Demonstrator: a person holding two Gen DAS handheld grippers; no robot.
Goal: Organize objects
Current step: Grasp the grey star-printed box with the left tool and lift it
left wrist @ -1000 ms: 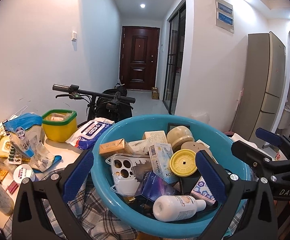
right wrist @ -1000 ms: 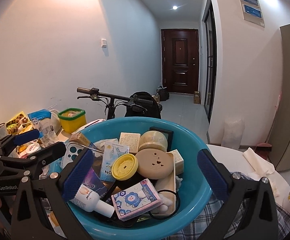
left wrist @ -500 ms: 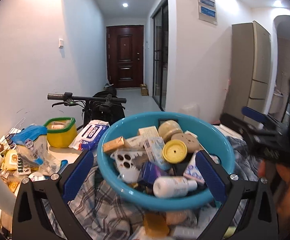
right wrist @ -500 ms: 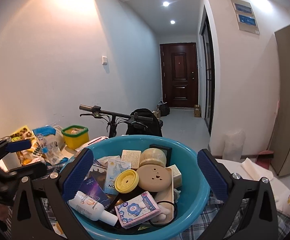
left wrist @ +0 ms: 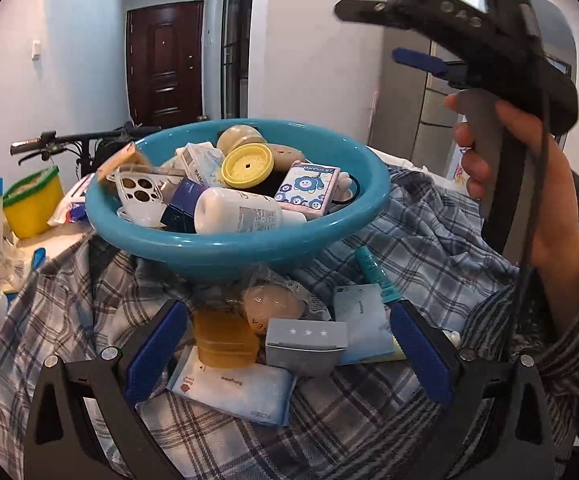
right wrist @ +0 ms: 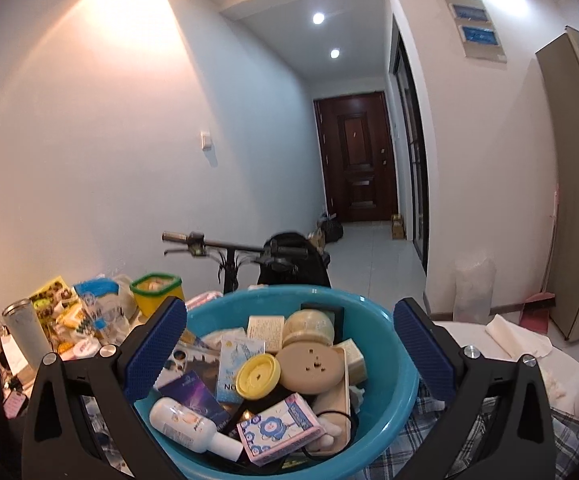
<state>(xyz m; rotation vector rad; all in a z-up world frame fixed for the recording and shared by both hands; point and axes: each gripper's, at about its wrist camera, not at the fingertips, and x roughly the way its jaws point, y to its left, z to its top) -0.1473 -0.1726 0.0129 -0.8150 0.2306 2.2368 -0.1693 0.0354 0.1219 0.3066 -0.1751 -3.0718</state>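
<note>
A teal basin (left wrist: 233, 240) sits on a plaid cloth (left wrist: 429, 240) covering the table, heaped with small things: a white bottle (left wrist: 241, 214) lying at its near rim, a yellow round lid (left wrist: 247, 164), a pink box with blue flowers (left wrist: 309, 190) and a clear phone case (left wrist: 137, 190). On the cloth just near of the basin lie a grey box (left wrist: 305, 346), an amber soap bar (left wrist: 225, 338) and a pale blue pack (left wrist: 233, 390). The left gripper (left wrist: 289, 354) hangs above these with its fingers spread and empty. The right gripper (right wrist: 289, 346), jaws also spread and empty, is raised over the basin, held in the person's hand (left wrist: 529, 184) on the right. A yellow tub (left wrist: 33, 204) stands far left.
</note>
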